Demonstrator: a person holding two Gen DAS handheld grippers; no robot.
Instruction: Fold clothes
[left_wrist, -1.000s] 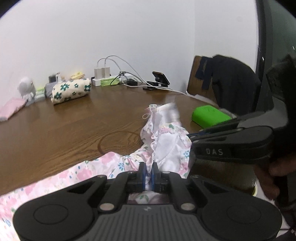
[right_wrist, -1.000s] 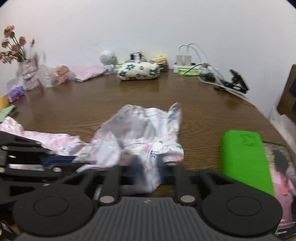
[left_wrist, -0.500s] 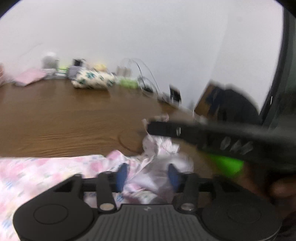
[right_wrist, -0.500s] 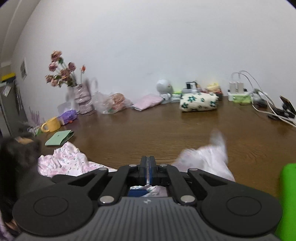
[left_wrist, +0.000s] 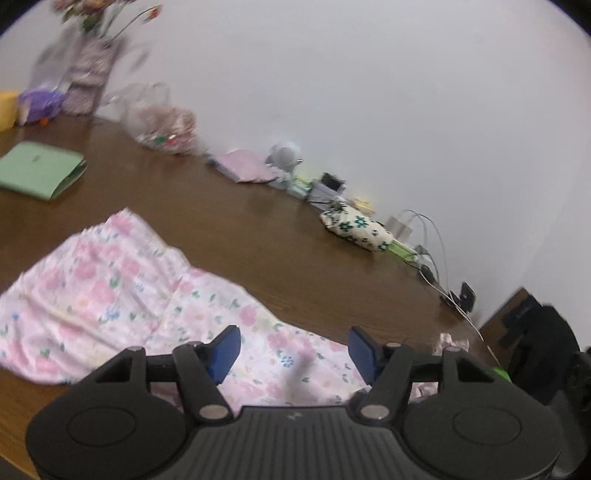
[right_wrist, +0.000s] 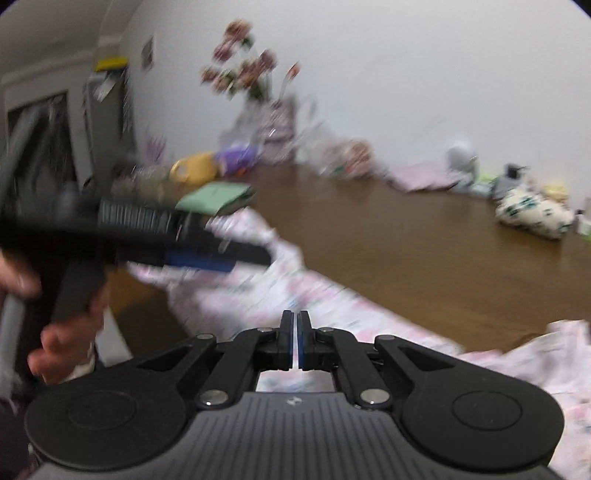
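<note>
On the brown wooden table (left_wrist: 280, 251), as seen from the left wrist view, a pink floral cotton garment (left_wrist: 122, 295) is being shown spread flat, its far end running beneath the left gripper (left_wrist: 293, 350), whose blue-padded jaws are being held wide apart with nothing between them. A folded pale green cloth (left_wrist: 38, 171) is lying well apart at the table's far left. In the right wrist view, which is blurred, the right gripper (right_wrist: 294, 339) is being held with its jaws pressed together over the garment; whether fabric is being pinched cannot be told. The left gripper is being carried above the cloth's left portion by a hand (right_wrist: 61, 343).
</note>
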